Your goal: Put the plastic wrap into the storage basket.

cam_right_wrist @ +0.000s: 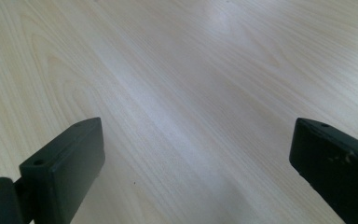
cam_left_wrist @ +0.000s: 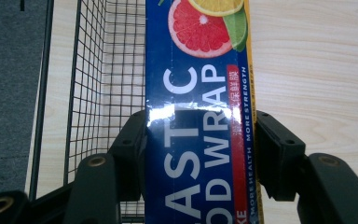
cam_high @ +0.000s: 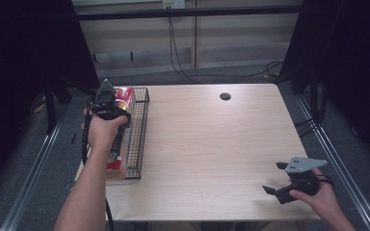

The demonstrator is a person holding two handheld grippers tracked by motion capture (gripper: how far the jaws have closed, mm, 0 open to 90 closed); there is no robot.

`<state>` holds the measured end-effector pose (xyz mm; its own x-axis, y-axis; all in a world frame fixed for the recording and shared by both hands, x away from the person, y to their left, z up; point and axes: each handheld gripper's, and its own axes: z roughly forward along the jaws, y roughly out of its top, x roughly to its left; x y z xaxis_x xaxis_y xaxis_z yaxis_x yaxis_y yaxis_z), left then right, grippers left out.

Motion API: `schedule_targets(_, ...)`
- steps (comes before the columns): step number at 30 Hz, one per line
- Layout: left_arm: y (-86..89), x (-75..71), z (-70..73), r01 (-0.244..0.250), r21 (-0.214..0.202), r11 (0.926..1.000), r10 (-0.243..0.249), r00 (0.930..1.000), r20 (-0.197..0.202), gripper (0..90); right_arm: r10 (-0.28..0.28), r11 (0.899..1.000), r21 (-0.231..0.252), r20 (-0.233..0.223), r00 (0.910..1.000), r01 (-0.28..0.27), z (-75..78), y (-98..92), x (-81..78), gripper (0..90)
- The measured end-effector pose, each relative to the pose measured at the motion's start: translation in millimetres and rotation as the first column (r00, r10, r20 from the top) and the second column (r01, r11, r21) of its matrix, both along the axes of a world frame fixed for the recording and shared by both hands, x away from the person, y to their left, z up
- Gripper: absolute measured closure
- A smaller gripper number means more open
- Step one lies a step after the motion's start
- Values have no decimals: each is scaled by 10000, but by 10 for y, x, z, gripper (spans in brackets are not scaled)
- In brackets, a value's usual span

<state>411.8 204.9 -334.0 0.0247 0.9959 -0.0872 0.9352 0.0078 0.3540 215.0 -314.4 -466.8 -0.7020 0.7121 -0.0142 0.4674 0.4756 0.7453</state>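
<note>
One long blue plastic-wrap carton (cam_left_wrist: 198,116), clamped by the left gripper (cam_left_wrist: 200,144) over one black wire basket (cam_high: 138,130) at nine o'clock, lower end hidden; right gripper (cam_high: 275,179) gapes empty at four o'clock.

The plastic wrap box (cam_left_wrist: 198,116) sits between the left gripper's fingers (cam_left_wrist: 130,144), the wire basket (cam_left_wrist: 98,84) beyond them on the worktop (cam_high: 212,144).

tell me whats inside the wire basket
A blue plastic wrap box lies lengthwise in the wire basket, clamped by the left tool. The hand and box cover whatever else is inside.
</note>
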Motion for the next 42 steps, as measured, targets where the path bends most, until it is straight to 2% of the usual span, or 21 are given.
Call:
schedule_targets(3, 18, 8, -29, -119, 20, 9999, 119, 9999, 18, 441, 38, 10000, -18, -14, 10000, -38, -14, 6, 5, 30)
schedule_targets(12, 106, 52, -126, -8, -44, 10000, 8, 10000, -72, 440, 13, 10000, -15, -51, 10000, -14, -18, 13, 4, 30)
schedule_targets(14, 133, 63, -148, -25, 81, 10000, 25, 10000, -69, 440, 2, 10000, -23, -58, 10000, -2, -21, 13, 4, 30)
schedule_targets(15, 137, 69, -166, -82, -66, 9999, 81, 9999, -75, 440, 42, 10000, -33, -35, 10000, -42, -28, 16, 8, 30)
schedule_targets(18, 157, 84, -194, -205, -75, 9998, 204, 9997, -139, 440, 33, 10000, -46, -35, 10000, -33, -32, 17, 13, 30)
schedule_targets(19, 177, 95, -205, -113, -51, 9999, 112, 9999, -123, 439, 25, 10000, -41, -37, 10000, -25, -31, 18, 14, 30)
schedule_targets(20, 188, 102, -223, -245, -93, 9997, 244, 9996, -121, 440, 25, 10000, -49, -38, 10000, -25, -31, 19, 14, 30)
schedule_targets(34, 233, 189, -298, -133, -85, 9999, 131, 9998, -144, 439, -99, 9999, -74, -70, 9999, 98, -27, 7, 6, 30)
schedule_targets(37, 222, 205, -320, -210, -252, 9995, 206, 9997, -139, 439, -81, 9999, -91, -55, 10000, 80, -29, 9, 7, 30)
schedule_targets(39, 227, 217, -330, -114, -21, 9999, 114, 9998, -152, 439, -42, 10000, -39, -64, 10000, 42, -31, 12, 7, 30)
schedule_targets(40, 217, 226, -346, -201, -187, 9996, 198, 9997, -165, 439, -81, 10000, -54, -55, 10000, 81, -29, 12, 6, 30)
schedule_targets(42, 218, 241, -354, -141, -102, 9998, 139, 9997, -186, 438, -78, 10000, -35, -60, 10000, 78, -28, 11, 6, 30)
